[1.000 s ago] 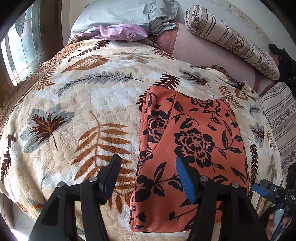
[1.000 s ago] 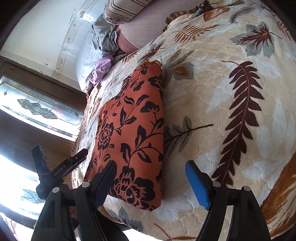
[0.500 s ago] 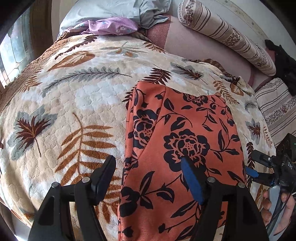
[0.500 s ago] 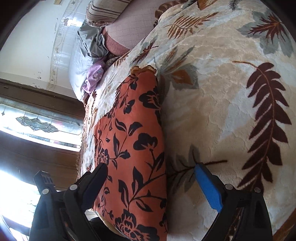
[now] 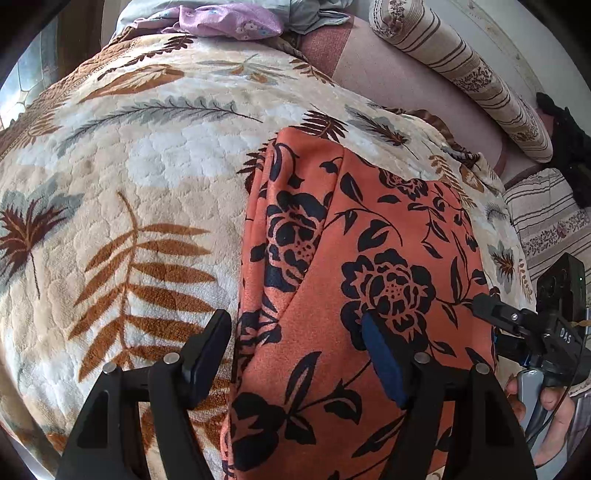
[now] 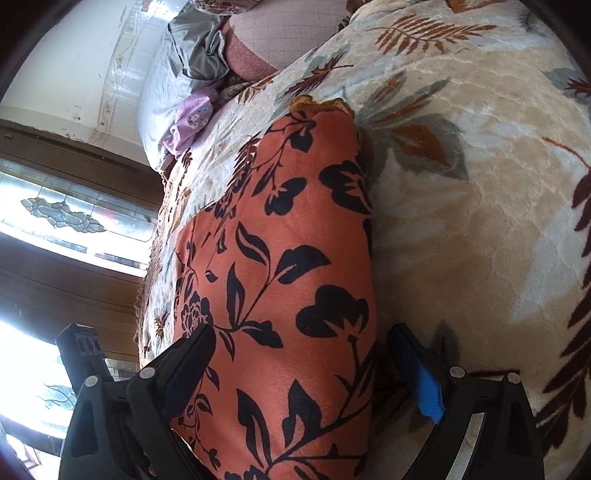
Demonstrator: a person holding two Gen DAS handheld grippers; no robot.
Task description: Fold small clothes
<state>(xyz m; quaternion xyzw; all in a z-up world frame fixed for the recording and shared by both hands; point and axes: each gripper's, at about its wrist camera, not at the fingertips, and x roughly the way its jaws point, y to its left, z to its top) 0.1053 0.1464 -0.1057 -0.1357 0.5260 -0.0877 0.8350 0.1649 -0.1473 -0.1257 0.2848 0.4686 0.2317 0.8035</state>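
Straddling orange garment (image 5: pixel 369 258) edges, jaws apart.

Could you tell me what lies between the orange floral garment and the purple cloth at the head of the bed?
Only bare leaf-print blanket separates the orange floral garment from the purple cloth, shown best in the left wrist view.

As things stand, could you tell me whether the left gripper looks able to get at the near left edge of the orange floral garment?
Probably yes. The left gripper is open and straddles that edge of the orange floral garment, with nothing in between; only the leaf-print blanket lies beneath.
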